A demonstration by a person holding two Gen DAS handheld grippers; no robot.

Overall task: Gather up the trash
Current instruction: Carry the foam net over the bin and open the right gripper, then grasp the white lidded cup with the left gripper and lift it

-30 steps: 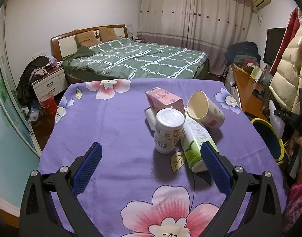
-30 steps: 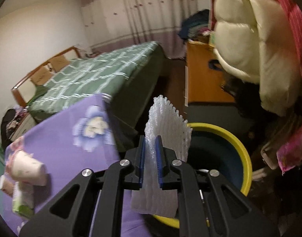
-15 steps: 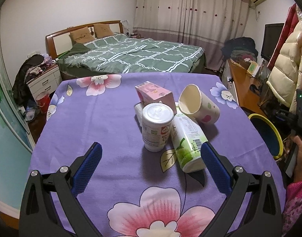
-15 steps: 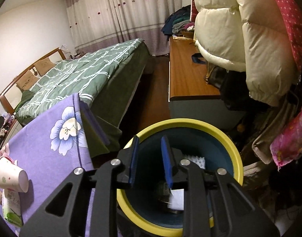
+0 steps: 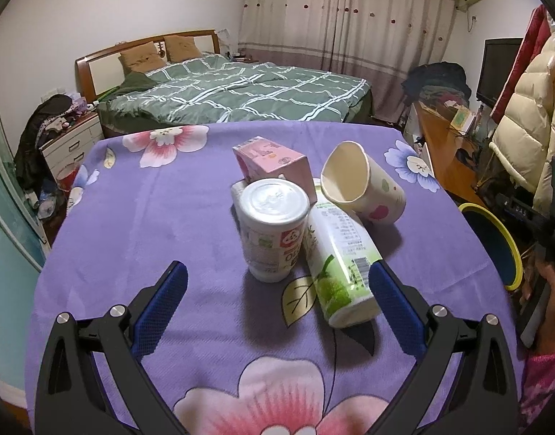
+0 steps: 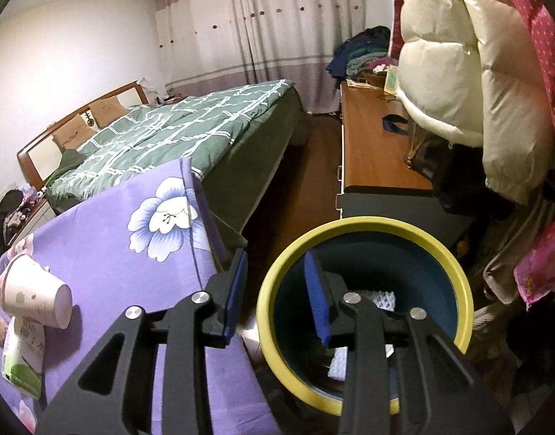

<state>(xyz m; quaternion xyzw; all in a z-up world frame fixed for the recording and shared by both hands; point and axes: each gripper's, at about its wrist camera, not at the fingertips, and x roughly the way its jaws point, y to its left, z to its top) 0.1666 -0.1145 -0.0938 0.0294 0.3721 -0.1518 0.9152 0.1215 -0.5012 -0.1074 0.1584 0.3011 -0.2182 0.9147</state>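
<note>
While the purple flowered tablecloth (image 5: 139, 217) carries a tight cluster of trash near its middle, the risks come mostly from how those pieces lean on one another. Going left to right: a sealed white cup (image 5: 273, 228) stands upright, touching a green-and-white bottle (image 5: 340, 264) that lies on its side pointing toward the near edge; behind them a pink carton (image 5: 273, 163) sits tilted, and a paper cup (image 5: 364, 188) lies on its side toward the right edge, propped on the bottle. I judge that pulling any one piece could roll the bottle or send the paper cup off the right edge, since round things on soft cloth shift easily. The sealed cup may also tip if nudged off-centre.

The left gripper (image 5: 277, 304) hangs over the near edge with its jaws spread wide and nothing between them; the right pad sits just beside the bottle's lower end, though I cannot tell if it touches.

Off the table's right edge, the right gripper (image 6: 277, 297) is above the yellow-rimmed bin (image 6: 455, 272) on the floor, its jaws opening and empty. White foam netting (image 6: 380, 299) lies inside the bin. A careless swing back could knock the bin's rim.
</note>
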